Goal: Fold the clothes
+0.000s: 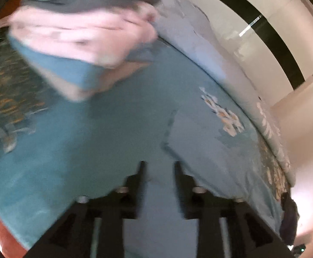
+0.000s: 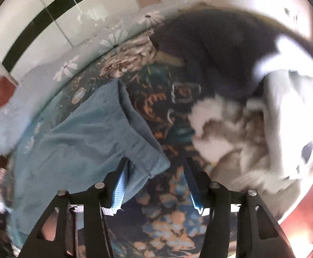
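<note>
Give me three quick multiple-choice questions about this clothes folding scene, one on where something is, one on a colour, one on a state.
1. In the right wrist view, where does the folded garment lie?
A. left of the fingers
B. far right
C. on the floor

2. What colour is it?
A. red
B. blue
C. yellow

3. How are the right gripper fingers?
A. clamped on cloth
B. apart, holding nothing
C. out of view

Answers: 1 A, it lies on the patterned bedspread beside the left finger. 2 B, plain blue cloth. 3 B, bedspread shows between them.
</note>
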Tool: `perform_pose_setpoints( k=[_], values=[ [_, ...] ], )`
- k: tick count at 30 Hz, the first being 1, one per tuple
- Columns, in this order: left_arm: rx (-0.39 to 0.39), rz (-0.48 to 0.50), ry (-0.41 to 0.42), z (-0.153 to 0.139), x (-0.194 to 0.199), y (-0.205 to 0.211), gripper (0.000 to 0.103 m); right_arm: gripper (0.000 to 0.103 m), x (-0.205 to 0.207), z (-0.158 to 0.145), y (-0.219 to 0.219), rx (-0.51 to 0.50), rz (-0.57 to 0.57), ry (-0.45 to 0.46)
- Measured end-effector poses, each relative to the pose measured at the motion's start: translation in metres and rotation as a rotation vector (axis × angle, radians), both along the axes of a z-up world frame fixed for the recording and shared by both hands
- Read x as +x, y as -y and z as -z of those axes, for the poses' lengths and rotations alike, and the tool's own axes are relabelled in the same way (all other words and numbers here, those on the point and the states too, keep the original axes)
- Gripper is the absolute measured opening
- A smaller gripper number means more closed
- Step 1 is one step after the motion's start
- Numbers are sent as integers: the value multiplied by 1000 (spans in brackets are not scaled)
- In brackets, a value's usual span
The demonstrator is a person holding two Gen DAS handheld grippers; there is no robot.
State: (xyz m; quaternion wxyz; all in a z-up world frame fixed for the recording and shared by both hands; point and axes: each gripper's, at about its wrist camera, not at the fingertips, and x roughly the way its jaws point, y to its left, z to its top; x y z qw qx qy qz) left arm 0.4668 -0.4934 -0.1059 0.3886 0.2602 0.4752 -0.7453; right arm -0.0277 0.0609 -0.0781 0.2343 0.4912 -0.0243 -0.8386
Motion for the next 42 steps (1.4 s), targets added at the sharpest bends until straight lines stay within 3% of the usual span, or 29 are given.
perform_pose_setpoints(
  k=[5,8,12,13,14,19,24,28,30,33,34,35,39,42],
  values=[
    [85,50,47,28,-51,24,36,53,3,-24,5,74,50,-115],
    [113,24,64,44,-64,35,36,54,0,-35,-1,58,63,-141],
    [103,2,-1,47,-68,46,34,54,-5,-34,14,34,28,-104],
    [105,-13,-12,47,-67,49,24,54,-7,-33,19,21,21,-97],
    [107,-28,-22,48,-66,51,4,54,-10,-31,26,9,10,-86],
    [31,-35,-33,33,-57,58,3,54,-39,-21,66,-49,-59,-35],
    [45,-52,-38,41,-49,63,3,54,-81,-6,106,-75,-122,13],
    [60,-62,-52,48,-44,66,3,54,-117,15,123,-127,-117,143],
    [69,-57,-50,51,-46,67,3,53,-126,18,129,-152,-126,164],
    [71,-50,-42,53,-44,65,3,41,-135,21,139,-182,-164,194],
    [72,-50,-44,54,-43,64,3,24,-136,22,142,-166,-168,197],
    [73,-52,-48,55,-43,64,3,16,-137,23,145,-149,-171,200],
    [56,-47,-58,49,-43,63,3,8,-142,13,145,-142,-159,156],
    [23,-29,-47,43,-48,61,3,8,-151,-7,124,-227,-59,66]
  ],
)
